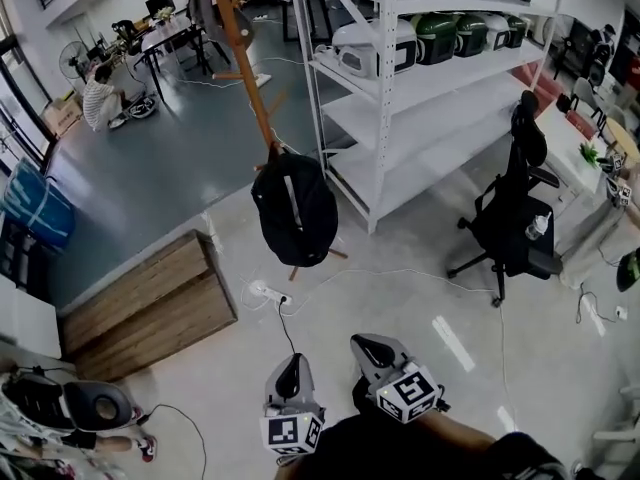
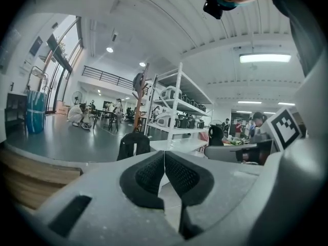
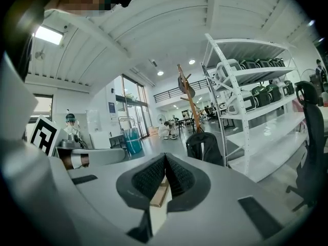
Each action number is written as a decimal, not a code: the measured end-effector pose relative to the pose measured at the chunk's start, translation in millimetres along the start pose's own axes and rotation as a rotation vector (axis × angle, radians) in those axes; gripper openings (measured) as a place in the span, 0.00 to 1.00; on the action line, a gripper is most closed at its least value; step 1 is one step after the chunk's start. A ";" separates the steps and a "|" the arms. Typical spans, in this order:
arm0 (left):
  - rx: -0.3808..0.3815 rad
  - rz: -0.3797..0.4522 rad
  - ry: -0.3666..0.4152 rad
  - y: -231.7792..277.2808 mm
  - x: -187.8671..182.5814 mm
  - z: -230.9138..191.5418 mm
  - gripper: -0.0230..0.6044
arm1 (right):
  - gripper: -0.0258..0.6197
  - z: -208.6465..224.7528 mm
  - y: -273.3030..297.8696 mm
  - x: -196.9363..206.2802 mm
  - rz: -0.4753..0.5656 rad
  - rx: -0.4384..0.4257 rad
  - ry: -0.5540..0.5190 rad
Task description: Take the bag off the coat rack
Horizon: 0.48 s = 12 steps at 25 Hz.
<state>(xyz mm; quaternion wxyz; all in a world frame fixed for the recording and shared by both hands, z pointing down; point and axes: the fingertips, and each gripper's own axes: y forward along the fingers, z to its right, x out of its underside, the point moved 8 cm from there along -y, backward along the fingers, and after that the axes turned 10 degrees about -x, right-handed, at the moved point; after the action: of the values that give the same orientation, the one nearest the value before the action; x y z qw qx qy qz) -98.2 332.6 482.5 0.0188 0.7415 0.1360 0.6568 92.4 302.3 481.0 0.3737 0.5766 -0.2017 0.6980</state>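
Observation:
A black bag (image 1: 294, 211) hangs low on a wooden coat rack (image 1: 243, 66) that stands beside a white shelf unit. The left gripper view shows the bag (image 2: 133, 145) and the rack (image 2: 141, 99) some way ahead; in the right gripper view the bag (image 3: 204, 148) and the rack (image 3: 189, 97) also stand off in the distance. My left gripper (image 1: 291, 369) and right gripper (image 1: 371, 349) are held low near my body, well short of the bag. Both are shut, pads together, with nothing between them.
A white metal shelf unit (image 1: 400, 88) with helmets stands right of the rack. A black office chair (image 1: 512, 208) is at the right, a wooden platform (image 1: 150, 303) at the left. A white power strip (image 1: 268, 293) and cables lie on the floor under the bag. A person (image 1: 100, 98) sits far back.

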 end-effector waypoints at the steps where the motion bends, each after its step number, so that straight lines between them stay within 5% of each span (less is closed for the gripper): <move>1: -0.001 0.002 0.005 10.4 -3.4 3.1 0.06 | 0.06 9.9 3.8 -4.2 -0.002 -0.008 -0.003; 12: -0.046 0.003 -0.004 83.5 -25.3 24.6 0.06 | 0.06 92.0 35.4 -35.7 -0.005 -0.071 -0.018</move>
<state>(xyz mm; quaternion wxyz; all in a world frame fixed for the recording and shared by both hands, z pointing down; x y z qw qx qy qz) -61.8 250.2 471.8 0.0348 0.7423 0.1198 0.6584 127.8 203.8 475.5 0.3939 0.5695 -0.2285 0.6843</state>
